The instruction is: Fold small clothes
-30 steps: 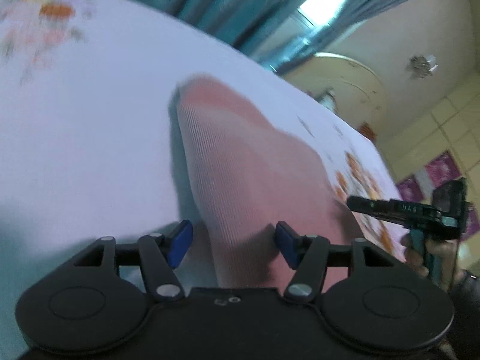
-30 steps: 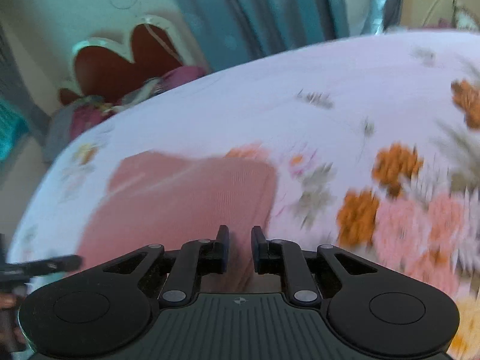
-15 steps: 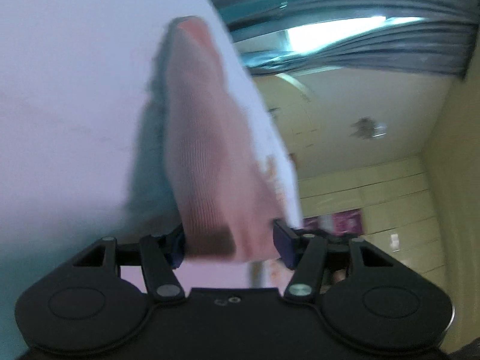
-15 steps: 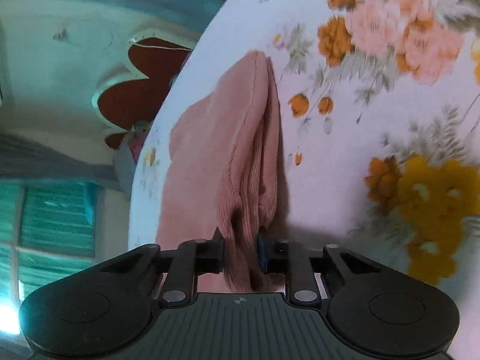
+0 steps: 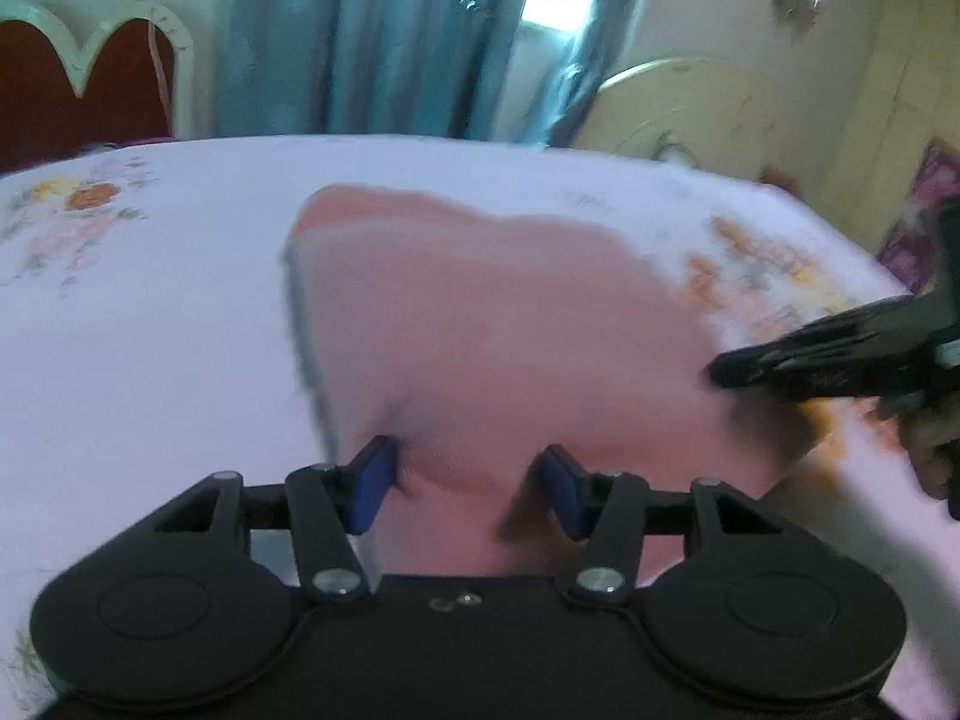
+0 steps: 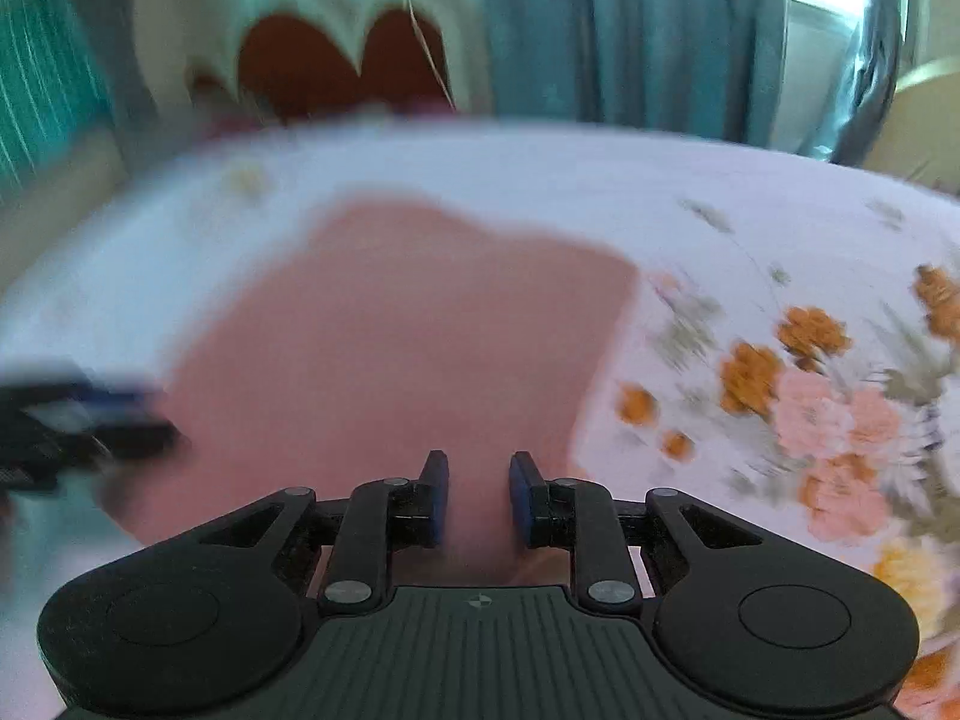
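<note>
A pink ribbed garment point(image 5: 492, 324) lies spread on the floral bed sheet point(image 5: 138, 324); it also shows in the right wrist view point(image 6: 408, 330). My left gripper point(image 5: 468, 483) is open, its blue pads over the garment's near edge. My right gripper point(image 6: 478, 495) is open with a narrow gap, above the garment's near edge, nothing between the pads. The right gripper also shows at the right of the left wrist view point(image 5: 840, 354), and the left gripper is blurred at the left of the right wrist view point(image 6: 78, 420).
The sheet has orange and pink flowers on the right point(image 6: 828, 396). A red and white headboard point(image 6: 342, 66) and blue curtains point(image 5: 372, 36) stand behind the bed. A cream cabinet point(image 5: 690, 102) is at the back right.
Both grippers swung back level after being tilted. The right gripper let go of the bunched garment and opened; the garment now lies spread flat on the sheet.
</note>
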`<state>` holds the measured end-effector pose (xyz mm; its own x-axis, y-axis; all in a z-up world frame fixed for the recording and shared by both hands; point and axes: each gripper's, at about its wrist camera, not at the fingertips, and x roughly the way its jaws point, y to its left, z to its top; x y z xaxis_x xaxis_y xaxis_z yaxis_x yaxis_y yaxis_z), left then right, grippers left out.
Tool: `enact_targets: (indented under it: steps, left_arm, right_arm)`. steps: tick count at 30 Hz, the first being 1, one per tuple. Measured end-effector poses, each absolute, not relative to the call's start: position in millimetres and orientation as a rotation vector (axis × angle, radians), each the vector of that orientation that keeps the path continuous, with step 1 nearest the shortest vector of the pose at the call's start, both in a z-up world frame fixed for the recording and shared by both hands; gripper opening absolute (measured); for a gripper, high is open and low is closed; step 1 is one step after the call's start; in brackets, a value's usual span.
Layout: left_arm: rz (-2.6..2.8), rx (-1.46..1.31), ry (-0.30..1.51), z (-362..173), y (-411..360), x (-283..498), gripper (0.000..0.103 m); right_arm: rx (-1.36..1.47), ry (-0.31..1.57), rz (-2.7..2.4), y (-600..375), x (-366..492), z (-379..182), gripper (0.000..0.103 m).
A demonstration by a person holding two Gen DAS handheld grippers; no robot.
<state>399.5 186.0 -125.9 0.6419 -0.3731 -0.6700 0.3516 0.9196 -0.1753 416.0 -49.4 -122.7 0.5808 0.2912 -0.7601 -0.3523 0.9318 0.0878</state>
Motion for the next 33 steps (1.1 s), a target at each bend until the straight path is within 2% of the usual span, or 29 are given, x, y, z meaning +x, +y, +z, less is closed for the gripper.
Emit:
enact_targets:
  steps: [1,2,8,10,12,14,19,23,24,27,29,30,31,32,33]
  left_arm:
    - [-0.412,-0.073,0.786,-124,192,402,0.053]
    - [-0.401,-0.108,0.8,-119,199,402,0.047]
    - [-0.366,-0.158,0.735,-103,212,356,0.046]
    - [-0.353,-0.14,0.753,-109,207,353,0.05]
    - [-0.32,-0.12,0.849,-127,202,359,0.053]
    - [-0.288,-0.138,0.855,-131,201,359,0.052]
    - [-0.27,-0.101,0.775,-98,188,329,0.049]
    - [-0.249,-0.088,0.72,-74,170,296,0.054]
    - [-0.247,-0.09,0.708,-69,165,289,0.057]
    - [-0.226,-0.067,0.68,-50,145,262,0.078]
    - [-0.18,-0.026,0.648,-35,130,242,0.103]
    - [-0.153,0.003,0.619,-29,122,231,0.103]
    - [-0.134,0.034,0.604,-24,113,221,0.103]
    - [-0.124,0.056,0.604,-21,107,215,0.103]
    - [-0.116,0.07,0.609,-16,101,206,0.103]
  right_arm:
    - [-0.051,0.876,0.381,-53,416,-123,0.007]
    - [-0.047,0.882,0.382,-56,415,-119,0.007]
    - [-0.051,0.746,0.477,-60,377,-72,0.007]
    - [-0.115,0.749,0.534,-51,364,-80,0.007]
    - [-0.2,0.826,0.457,-45,372,-103,0.007]
    - [-0.138,0.882,0.405,-53,378,-121,0.007]
    - [-0.05,0.797,0.384,-70,353,-89,0.007]
    - [0.022,0.762,0.376,-91,322,-61,0.007]
    - [0.038,0.753,0.378,-95,311,-53,0.007]
    - [0.073,0.73,0.382,-106,277,-27,0.007]
    - [0.092,0.718,0.386,-111,257,-16,0.008]
    - [0.089,0.712,0.381,-113,245,-10,0.018]
    - [0.074,0.704,0.352,-113,235,-6,0.075]
    - [0.052,0.673,0.306,-113,223,-2,0.103]
    - [0.024,0.62,0.282,-113,210,0,0.103]
